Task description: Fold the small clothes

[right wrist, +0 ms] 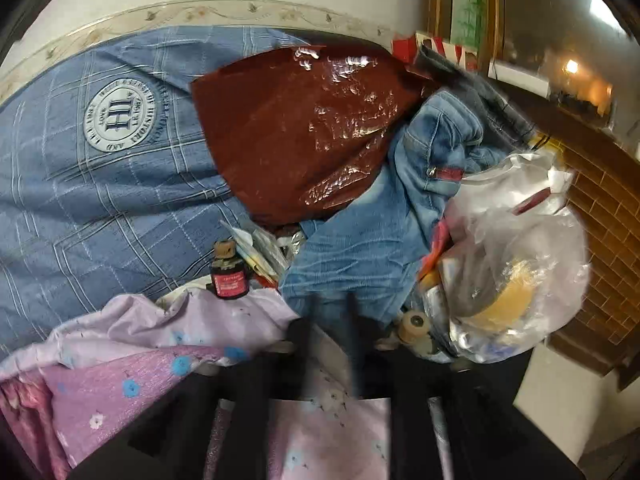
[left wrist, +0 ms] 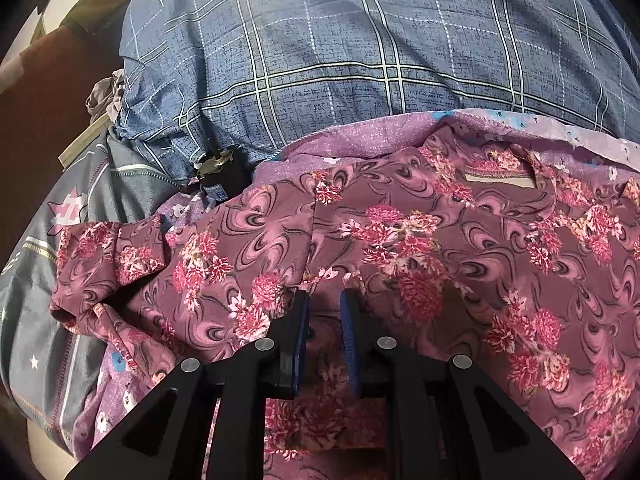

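Observation:
A maroon floral top (left wrist: 420, 240) lies spread on the purple bedsheet (left wrist: 352, 140), collar and label toward the far right. A sleeve bunches at the left (left wrist: 100, 264). My left gripper (left wrist: 324, 300) hovers just over the top's middle, jaws slightly apart with blue pads, holding nothing. In the right wrist view my right gripper (right wrist: 332, 308) is motion-blurred; its jaws stand apart and empty over the purple sheet (right wrist: 120, 380). An edge of the floral top (right wrist: 16, 408) shows at the far left there.
A blue plaid quilt (left wrist: 340, 40) is piled behind the top. In the right wrist view are blue jeans (right wrist: 380, 240), a brown-red shiny bag (right wrist: 304, 120), a small dark bottle (right wrist: 228, 276), a clear plastic bag of items (right wrist: 516, 256) and a brick-patterned wall (right wrist: 600, 240).

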`<action>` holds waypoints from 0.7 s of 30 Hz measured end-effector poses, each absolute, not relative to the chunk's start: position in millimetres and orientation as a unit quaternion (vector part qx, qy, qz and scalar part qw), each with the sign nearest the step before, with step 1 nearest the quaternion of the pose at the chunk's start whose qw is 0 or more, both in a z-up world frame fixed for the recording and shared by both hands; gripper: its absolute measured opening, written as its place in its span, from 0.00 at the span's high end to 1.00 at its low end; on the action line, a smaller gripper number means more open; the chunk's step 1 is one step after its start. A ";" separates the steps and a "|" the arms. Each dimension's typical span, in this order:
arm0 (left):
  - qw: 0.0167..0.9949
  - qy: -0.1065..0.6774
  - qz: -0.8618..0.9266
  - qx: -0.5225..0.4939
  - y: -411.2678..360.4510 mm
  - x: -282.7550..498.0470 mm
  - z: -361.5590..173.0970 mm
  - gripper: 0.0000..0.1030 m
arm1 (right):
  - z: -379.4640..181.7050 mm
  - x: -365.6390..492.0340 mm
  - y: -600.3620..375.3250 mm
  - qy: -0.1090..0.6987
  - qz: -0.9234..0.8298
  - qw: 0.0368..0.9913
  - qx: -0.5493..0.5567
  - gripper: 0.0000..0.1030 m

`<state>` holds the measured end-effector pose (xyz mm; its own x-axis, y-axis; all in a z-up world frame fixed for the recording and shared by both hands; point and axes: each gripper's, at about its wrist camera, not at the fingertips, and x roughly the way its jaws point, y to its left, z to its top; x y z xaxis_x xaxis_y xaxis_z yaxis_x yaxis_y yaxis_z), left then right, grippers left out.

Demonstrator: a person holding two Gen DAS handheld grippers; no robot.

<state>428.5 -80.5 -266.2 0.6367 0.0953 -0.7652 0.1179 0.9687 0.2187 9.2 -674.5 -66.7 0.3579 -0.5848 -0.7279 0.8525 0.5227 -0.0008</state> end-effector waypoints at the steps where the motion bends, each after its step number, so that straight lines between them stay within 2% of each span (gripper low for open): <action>1: 0.896 0.426 -0.006 0.125 -80.0 428.5 -266.2 0.82 | -70.6 2.1 -671.1 0.349 -0.434 0.800 0.222 0.25; 3: 0.896 0.427 -0.005 0.124 -77.8 428.3 -265.9 0.81 | -88.8 -13.9 -644.8 0.338 -0.378 0.819 0.268 0.25; 9: 0.895 0.428 -0.011 0.123 -77.1 422.9 -262.8 0.81 | -160.1 -63.1 -545.1 0.428 -0.229 0.831 0.273 0.24; 10: 0.896 0.427 -0.014 0.122 -77.3 420.7 -261.3 0.81 | -166.8 -68.1 -535.9 0.431 -0.220 0.832 0.272 0.24; 12: 0.898 0.423 -0.020 0.121 -77.0 414.8 -257.2 0.81 | -183.1 -77.4 -517.4 0.441 -0.220 0.832 0.256 0.16; 13: 0.899 0.421 -0.023 0.121 -77.0 411.5 -254.5 0.81 | -190.2 -76.1 -507.2 0.453 -0.227 0.827 0.242 0.15; 16: 0.903 0.415 -0.026 0.112 -73.0 405.0 -245.4 0.79 | -219.7 -74.9 -495.8 0.486 -0.222 0.804 0.262 0.18; 18: 0.905 0.414 -0.024 0.095 -66.7 403.2 -238.8 0.79 | -228.5 -72.0 -481.2 0.510 -0.231 0.795 0.233 0.41; 19: 0.905 0.414 -0.023 0.090 -64.5 402.8 -237.1 0.78 | -227.6 -71.3 -473.4 0.512 -0.230 0.802 0.204 0.49; 20: 0.906 0.414 -0.023 0.086 -62.5 402.6 -235.3 0.78 | -226.1 -71.0 -465.9 0.521 -0.217 0.804 0.188 0.82; 21: 0.906 0.414 -0.022 0.084 -61.3 402.5 -234.0 0.78 | -223.3 -71.9 -462.5 0.529 -0.216 0.801 0.177 0.99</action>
<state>402.5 -61.3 -234.0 0.6568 0.0295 -0.7535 0.1098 0.9848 0.1343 -71.9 -462.5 -223.3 0.3463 -0.1578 -0.9248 0.5333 0.8441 0.0557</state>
